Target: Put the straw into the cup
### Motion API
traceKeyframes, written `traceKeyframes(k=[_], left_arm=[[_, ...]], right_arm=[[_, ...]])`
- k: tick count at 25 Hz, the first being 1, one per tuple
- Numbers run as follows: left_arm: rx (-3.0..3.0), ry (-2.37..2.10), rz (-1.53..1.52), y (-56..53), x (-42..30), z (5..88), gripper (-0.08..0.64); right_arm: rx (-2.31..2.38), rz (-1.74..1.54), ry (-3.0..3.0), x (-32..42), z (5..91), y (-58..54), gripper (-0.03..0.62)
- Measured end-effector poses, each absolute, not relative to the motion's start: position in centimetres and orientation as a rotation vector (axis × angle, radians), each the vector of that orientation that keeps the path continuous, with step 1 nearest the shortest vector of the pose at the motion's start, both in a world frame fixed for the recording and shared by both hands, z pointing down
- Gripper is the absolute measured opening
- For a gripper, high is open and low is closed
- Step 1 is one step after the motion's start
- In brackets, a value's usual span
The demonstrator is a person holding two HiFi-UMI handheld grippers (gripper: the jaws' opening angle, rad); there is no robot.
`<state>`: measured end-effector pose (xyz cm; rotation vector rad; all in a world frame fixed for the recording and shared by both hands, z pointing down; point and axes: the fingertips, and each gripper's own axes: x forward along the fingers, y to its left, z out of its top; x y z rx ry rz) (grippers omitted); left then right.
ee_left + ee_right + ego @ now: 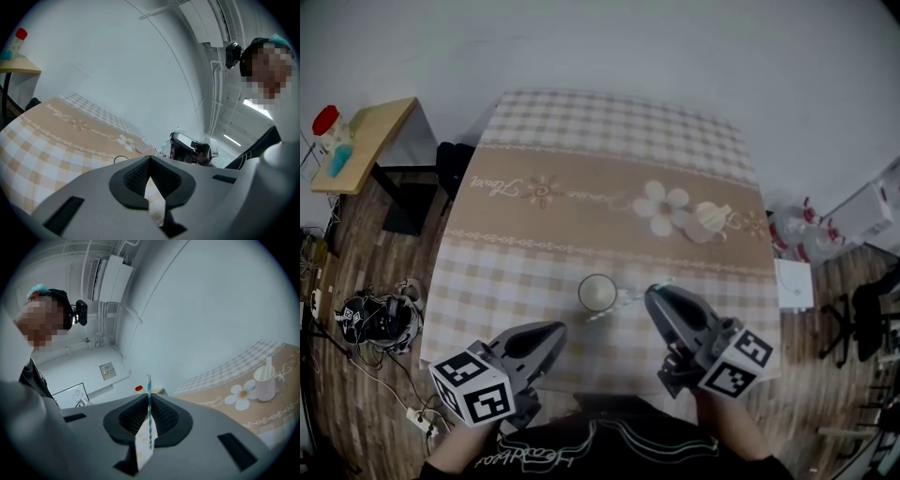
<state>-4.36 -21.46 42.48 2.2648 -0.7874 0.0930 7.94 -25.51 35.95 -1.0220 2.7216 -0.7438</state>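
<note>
A white cup stands on the checked tablecloth near the front edge, between my two grippers. My right gripper sits just right of it, shut on a teal-and-white striped straw that reaches towards the cup. In the right gripper view the straw stands upright, pinched between the dark pads. My left gripper is below and left of the cup, its jaws meeting at the tips with nothing in them. In the left gripper view only the cup's rim peeks over the jaws, and the right gripper shows beyond.
A white mug with a pale stick in it stands by the flower print towards the far right of the table. A small wooden side table with a red-capped bottle stands on the left. Cables and gear lie on the floor.
</note>
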Motion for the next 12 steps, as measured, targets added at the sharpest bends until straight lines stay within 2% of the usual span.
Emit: traceKeyframes(k=[12], left_arm=[[2.209, -0.788, 0.122, -23.5, -3.8, 44.9, -0.003]], right_arm=[[-1.139, -0.725, 2.747, 8.7, 39.5, -29.3, 0.032]])
